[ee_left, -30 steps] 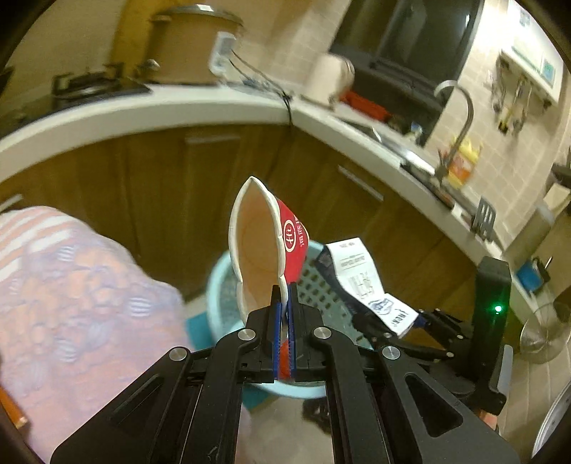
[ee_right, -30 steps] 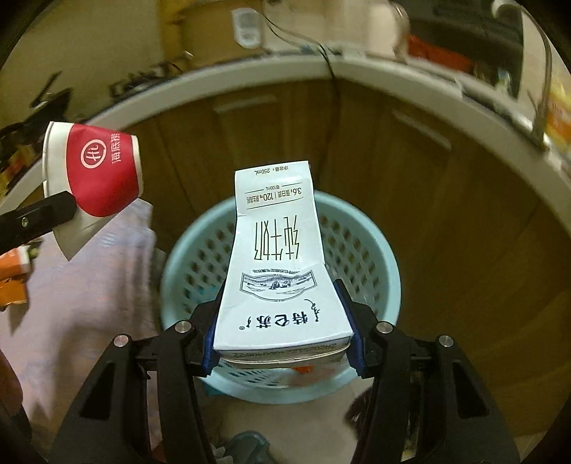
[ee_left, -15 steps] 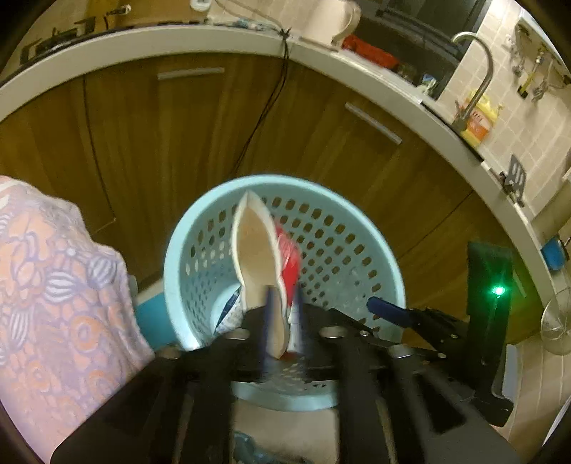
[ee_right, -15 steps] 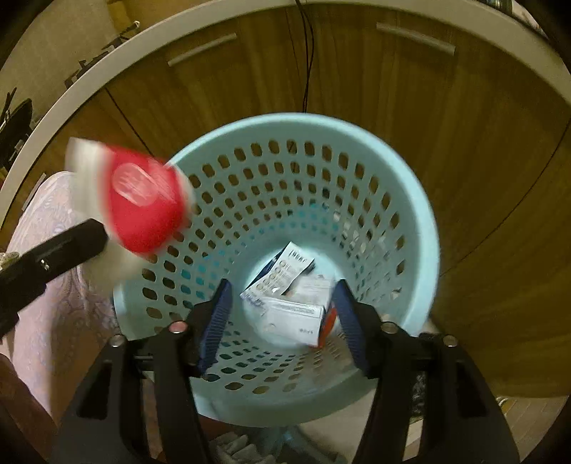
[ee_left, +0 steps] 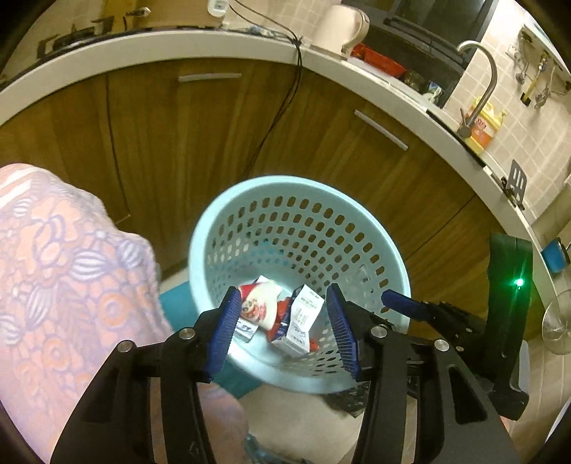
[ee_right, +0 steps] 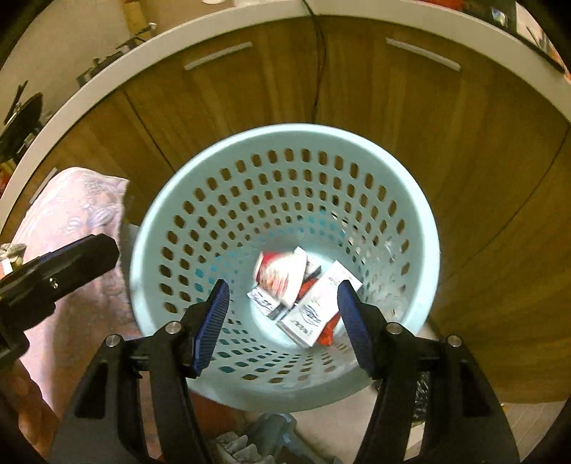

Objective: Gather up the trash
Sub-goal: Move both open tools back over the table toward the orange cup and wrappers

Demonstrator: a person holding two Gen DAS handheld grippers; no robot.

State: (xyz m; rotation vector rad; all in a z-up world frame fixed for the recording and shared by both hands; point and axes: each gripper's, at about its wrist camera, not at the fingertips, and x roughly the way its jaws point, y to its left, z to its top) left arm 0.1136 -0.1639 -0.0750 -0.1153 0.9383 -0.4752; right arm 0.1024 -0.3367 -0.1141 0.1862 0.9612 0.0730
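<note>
A light blue perforated waste basket stands on the floor before the wooden cabinets. At its bottom lie a crushed red and white paper cup and a white milk carton, with other small packets. My left gripper is open and empty above the basket's near rim. My right gripper is open and empty over the basket; it also shows in the left wrist view. The left gripper's body shows in the right wrist view.
Wooden cabinet doors under a white counter curve behind the basket. A faucet and a kettle stand on the counter. A person's pink patterned clothing is at the left. A black cable hangs down the cabinet.
My right gripper let the milk carton go first, then my left gripper opened and dropped the cup. Both items now lie in the basket and both grippers have tilted down over it.
</note>
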